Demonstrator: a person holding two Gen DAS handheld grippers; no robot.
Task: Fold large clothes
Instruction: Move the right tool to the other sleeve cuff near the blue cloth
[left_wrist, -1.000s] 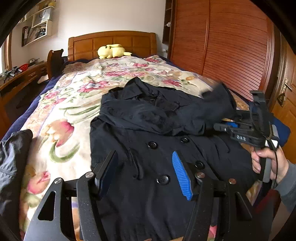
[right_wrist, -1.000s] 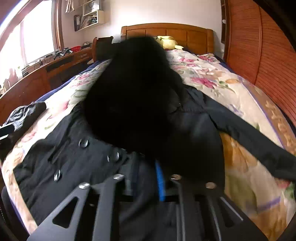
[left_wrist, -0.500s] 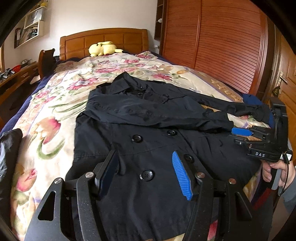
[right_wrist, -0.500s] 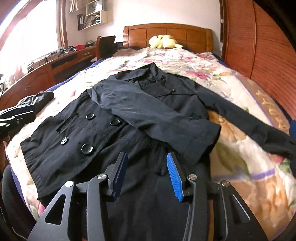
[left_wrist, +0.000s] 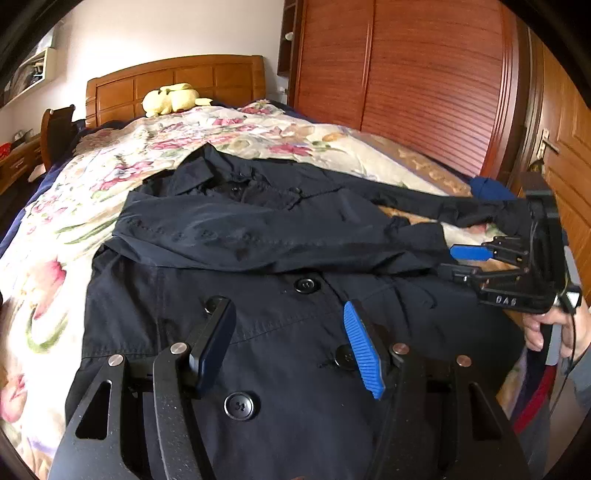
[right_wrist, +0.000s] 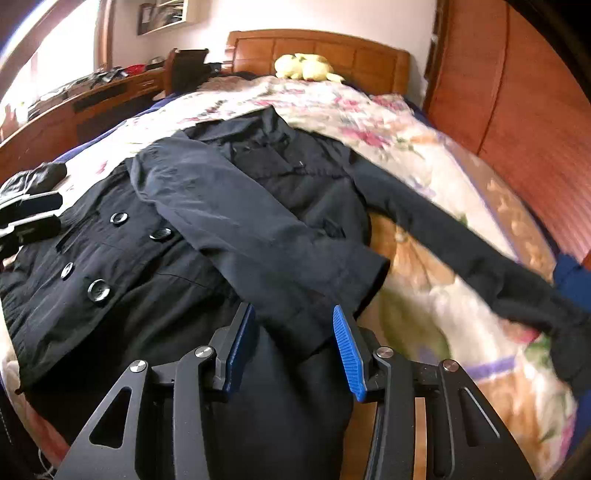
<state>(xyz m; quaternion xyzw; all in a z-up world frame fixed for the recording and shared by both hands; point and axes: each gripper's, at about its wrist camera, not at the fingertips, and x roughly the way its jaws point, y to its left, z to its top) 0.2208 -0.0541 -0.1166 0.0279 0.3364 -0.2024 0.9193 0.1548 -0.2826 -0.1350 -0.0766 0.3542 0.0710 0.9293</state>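
My right gripper (right_wrist: 291, 347) part open, ribbed blue pads empty, left gripper (left_wrist: 288, 343) wider, empty, over smooth dark coat (left_wrist: 258, 325), round buttons, sleeve (right_wrist: 258, 236) folded toward five o'clock

1 dark coat (left_wrist: 258, 236), 4 buttons (right_wrist: 99, 290) showing, perhaps more hidden, 1 yellow plush toy (left_wrist: 171, 99), 2 tongs (left_wrist: 288, 343)
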